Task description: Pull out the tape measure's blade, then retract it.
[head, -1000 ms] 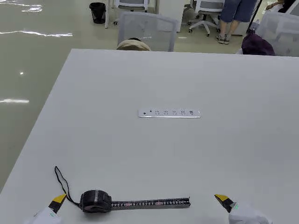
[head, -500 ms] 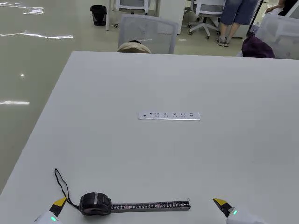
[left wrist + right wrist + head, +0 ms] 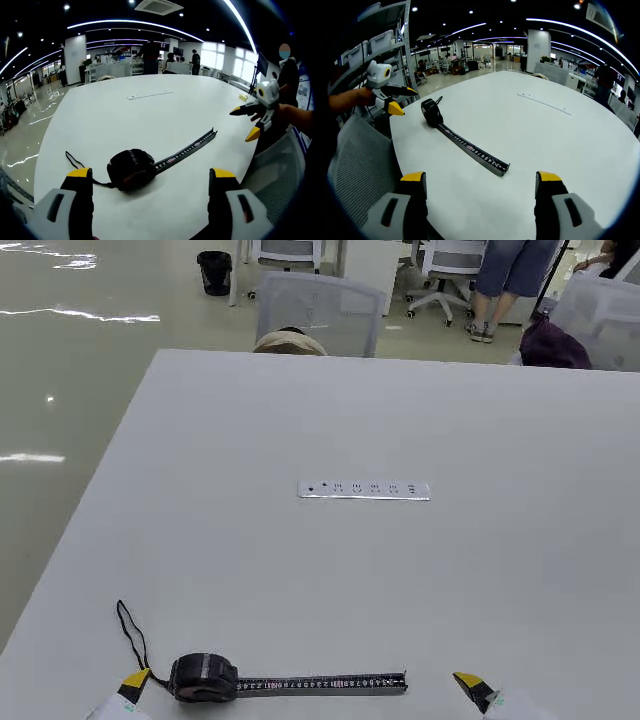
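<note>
A black tape measure (image 3: 203, 677) lies near the table's front edge, its blade (image 3: 322, 682) pulled out to the right and flat on the white table (image 3: 340, 570). A black wrist cord (image 3: 130, 630) trails off its left side. My left gripper (image 3: 148, 176) is open, just behind the case (image 3: 131, 169), with nothing between its fingers. My right gripper (image 3: 479, 179) is open too, a little short of the blade's tip (image 3: 501, 170). In the head view the left gripper's yellow fingertip (image 3: 134, 679) sits left of the case and the right gripper's fingertip (image 3: 468, 681) right of the blade's end.
A white power strip (image 3: 364, 490) lies across the middle of the table. A grey mesh chair (image 3: 318, 312) stands at the far edge, more chairs and a person's legs (image 3: 508, 280) beyond. The table's left edge drops to a shiny floor.
Both grippers have drawn back a little toward the near edge. The tape measure and its extended blade lie where they were; the camera has shifted slightly.
</note>
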Motion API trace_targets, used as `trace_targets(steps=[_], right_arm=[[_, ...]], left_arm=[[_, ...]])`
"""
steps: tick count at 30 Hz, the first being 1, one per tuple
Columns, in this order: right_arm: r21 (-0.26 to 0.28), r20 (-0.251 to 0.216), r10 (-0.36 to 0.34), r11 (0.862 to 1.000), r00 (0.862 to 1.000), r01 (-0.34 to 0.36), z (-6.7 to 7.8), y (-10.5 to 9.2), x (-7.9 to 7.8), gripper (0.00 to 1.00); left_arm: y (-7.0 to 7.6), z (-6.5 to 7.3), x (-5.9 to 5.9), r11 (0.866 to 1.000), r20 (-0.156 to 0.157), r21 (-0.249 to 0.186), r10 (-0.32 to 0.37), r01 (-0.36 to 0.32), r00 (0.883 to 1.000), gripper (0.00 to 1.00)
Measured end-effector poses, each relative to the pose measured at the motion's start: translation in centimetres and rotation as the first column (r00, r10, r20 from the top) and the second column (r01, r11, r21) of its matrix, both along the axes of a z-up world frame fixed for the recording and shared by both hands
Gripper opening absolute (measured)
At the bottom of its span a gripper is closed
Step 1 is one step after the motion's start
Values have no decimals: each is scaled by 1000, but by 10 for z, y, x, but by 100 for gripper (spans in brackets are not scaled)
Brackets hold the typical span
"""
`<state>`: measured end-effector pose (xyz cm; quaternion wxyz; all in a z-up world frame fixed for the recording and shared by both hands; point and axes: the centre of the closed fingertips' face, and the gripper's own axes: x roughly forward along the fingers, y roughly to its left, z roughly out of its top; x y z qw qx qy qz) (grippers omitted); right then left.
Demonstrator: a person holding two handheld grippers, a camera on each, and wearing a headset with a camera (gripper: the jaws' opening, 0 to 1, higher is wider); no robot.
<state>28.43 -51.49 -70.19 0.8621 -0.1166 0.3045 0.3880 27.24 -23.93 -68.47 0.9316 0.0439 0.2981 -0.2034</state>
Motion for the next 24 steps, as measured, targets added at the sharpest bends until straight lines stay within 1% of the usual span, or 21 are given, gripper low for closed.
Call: trace_targets(steps=[2, 5, 8, 11, 14, 17, 20, 24], right_arm=[[-1, -1, 10, 1000, 1000, -10, -1, 0, 0, 90], [6, 10, 36, 999, 999, -36, -2, 2, 0, 87], [14, 4, 48, 999, 999, -48, -2, 4, 0, 86], [15, -2, 68, 998, 998, -68, -4, 4, 0, 83], [12, 0, 82, 997, 997, -82, -6, 4, 2, 81], [18, 11, 104, 994, 995, -104, -6, 5, 4, 78], [11, 30, 145, 989, 989, -145, -7, 7, 5, 75], [2, 28, 178, 984, 984, -178, -11, 6, 8, 72]], left_arm=[[2, -1, 2, 1000, 4, 6, 25, -25, 1000, 95], [6, -3, 4, 998, -2, 22, 65, -65, 998, 94], [6, -6, 6, 996, -11, 23, 84, -84, 996, 94], [5, -9, 7, 995, -18, 25, 99, -98, 995, 93], [5, -8, 9, 993, -8, 33, 112, -112, 994, 92], [3, -10, 10, 993, -8, 38, 115, -114, 993, 92], [3, -11, 12, 991, -7, 42, 127, -127, 992, 92], [2, -14, 15, 989, -7, 45, 142, -142, 990, 90]])
